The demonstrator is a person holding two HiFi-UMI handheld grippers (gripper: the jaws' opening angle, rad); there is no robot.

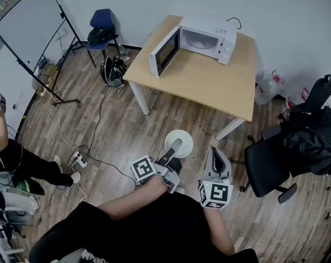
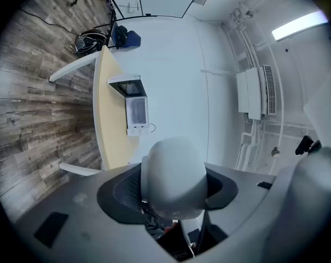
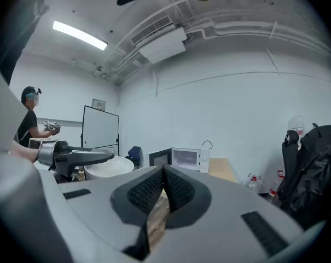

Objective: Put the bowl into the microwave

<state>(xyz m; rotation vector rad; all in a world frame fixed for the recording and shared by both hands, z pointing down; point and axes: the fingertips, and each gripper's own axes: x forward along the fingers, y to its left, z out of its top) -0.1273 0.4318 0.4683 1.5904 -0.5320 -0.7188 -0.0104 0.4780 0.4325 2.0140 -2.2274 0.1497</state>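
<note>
The white bowl (image 1: 179, 142) hangs in the air over the wooden floor, in front of the table (image 1: 209, 86), with my left gripper (image 1: 175, 146) shut on its rim. In the left gripper view the bowl (image 2: 173, 178) fills the space between the jaws, seen edge-on. The white microwave (image 1: 204, 36) stands at the table's far edge with its door (image 1: 164, 52) swung open to the left; it also shows as the microwave (image 2: 134, 106) and the microwave (image 3: 186, 159). To the right of the bowl my right gripper (image 1: 218, 154) is shut with nothing in it, its pads touching.
A black office chair (image 1: 272, 166) draped with a dark jacket stands at the right. Water bottles (image 1: 266, 86) sit by the table's right leg. A blue chair (image 1: 103, 24), a backpack (image 1: 113, 70), a whiteboard (image 1: 31, 29) and floor cables lie at the left, with another person (image 1: 15, 160).
</note>
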